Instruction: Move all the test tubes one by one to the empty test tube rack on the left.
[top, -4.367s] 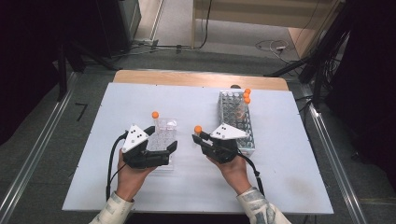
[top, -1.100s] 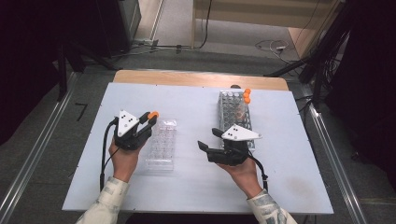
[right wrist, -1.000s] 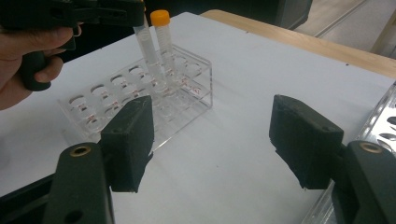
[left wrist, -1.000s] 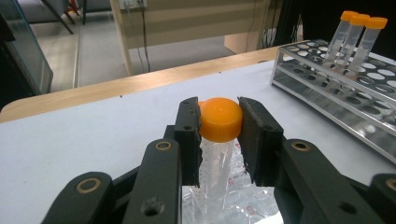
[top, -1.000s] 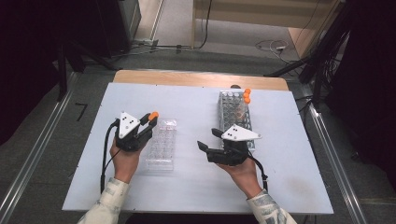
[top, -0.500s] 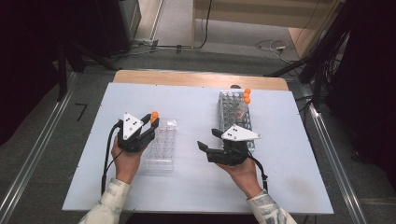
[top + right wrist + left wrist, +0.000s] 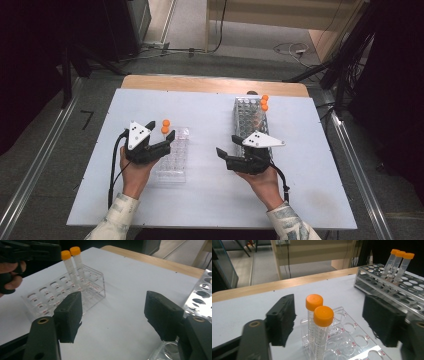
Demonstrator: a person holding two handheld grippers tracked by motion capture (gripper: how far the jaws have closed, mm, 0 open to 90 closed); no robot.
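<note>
Two orange-capped tubes [image 7: 319,327] stand side by side in the far corner of a clear plastic rack [image 7: 172,160]. My left gripper [image 7: 161,131] sits around them, its jaws having just been opening. In the left gripper view the left gripper [image 7: 329,322] is open, both pads clear of the tubes between them. My right gripper [image 7: 227,145] rests low over bare table between the two racks, and the right gripper [image 7: 115,315] is open with nothing in it. The tubes [image 7: 72,262] and clear rack [image 7: 95,287] lie beyond its left jaw.
A metal rack [image 7: 250,125] runs along the right side of the white table [image 7: 210,115], with three orange-capped tubes [image 7: 263,102] at its far end. The metal rack [image 7: 200,295] sits close to my right jaw. A wooden strip [image 7: 215,84] edges the table's far side.
The left gripper's jaws have spread apart off the nearer tube, which now stands free in the clear rack beside the other. The right hand has stayed where it was.
</note>
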